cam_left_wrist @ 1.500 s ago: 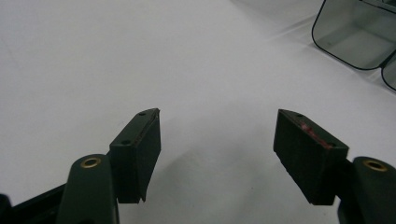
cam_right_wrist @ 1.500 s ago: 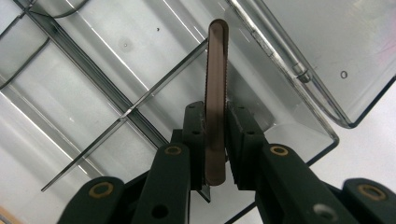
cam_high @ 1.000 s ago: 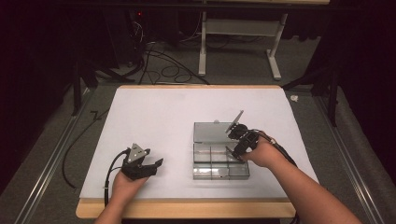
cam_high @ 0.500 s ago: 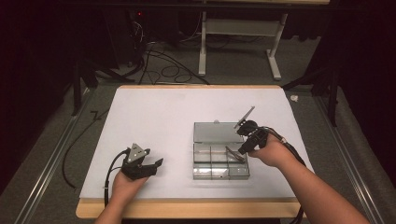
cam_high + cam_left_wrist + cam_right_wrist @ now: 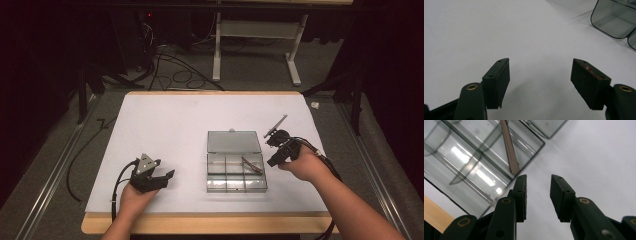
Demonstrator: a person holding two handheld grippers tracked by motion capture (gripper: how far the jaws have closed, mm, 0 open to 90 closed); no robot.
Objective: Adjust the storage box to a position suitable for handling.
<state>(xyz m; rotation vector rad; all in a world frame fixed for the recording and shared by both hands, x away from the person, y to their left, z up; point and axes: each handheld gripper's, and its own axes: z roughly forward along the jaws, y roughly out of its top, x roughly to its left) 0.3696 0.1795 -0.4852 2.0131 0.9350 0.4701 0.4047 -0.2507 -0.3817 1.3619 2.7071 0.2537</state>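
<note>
A clear compartment box (image 5: 236, 190) lies on the white table with its lid (image 5: 234, 142) folded back flat. A thin brown stick (image 5: 252, 165) rests slanted in its far right compartment. My right gripper (image 5: 272, 161) hovers just off the box's right edge, open with nothing between its jaws. In the right gripper view its jaws (image 5: 537, 187) stand over bare table, and the stick's end (image 5: 510, 152) lies in the box (image 5: 474, 165) just beyond the left jaw. My left gripper (image 5: 167, 175) rests at the front left, open wide and empty (image 5: 540, 72).
The white tabletop (image 5: 175, 125) stretches bare behind and left of the box. A corner of the box (image 5: 614, 20) shows at the far right of the left gripper view. The wooden front edge (image 5: 210, 225) lies close to both hands. Cables trail from both grippers.
My right gripper has drawn back to the right, off the box's right compartments, and the stick now lies uncovered in the box. The left gripper has not moved.
</note>
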